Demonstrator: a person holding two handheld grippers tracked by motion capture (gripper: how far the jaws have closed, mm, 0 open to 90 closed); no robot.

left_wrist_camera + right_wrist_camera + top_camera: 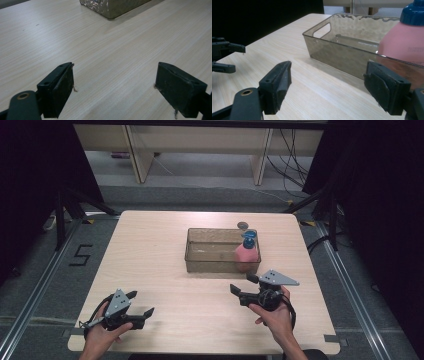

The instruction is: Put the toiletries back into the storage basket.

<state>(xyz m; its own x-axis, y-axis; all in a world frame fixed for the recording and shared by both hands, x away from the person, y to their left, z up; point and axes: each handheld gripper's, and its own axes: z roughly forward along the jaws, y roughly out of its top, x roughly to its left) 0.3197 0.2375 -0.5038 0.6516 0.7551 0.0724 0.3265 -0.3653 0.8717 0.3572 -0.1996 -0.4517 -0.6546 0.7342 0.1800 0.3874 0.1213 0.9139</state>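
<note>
Wooden table (165,270): pink bottle (246,255) stands upright in the tray's (212,266) right end, right gripper (245,285) wide open and empty just short of it, so I'd approach over the near wall and clamp the body squarely.

Left tongs (141,303) and right tongs (243,283) both gape wide, hand-held, empty.

I am watching the table (165,270) from above my own side, looking forward and down. The camera on my left gripper (115,90) is skimming the bare wood close up, catching a corner of the clear bin (112,8). My right gripper (327,92) camera is facing that bin (342,53) from nearby, with my left gripper (223,56) showing farther off.
</note>
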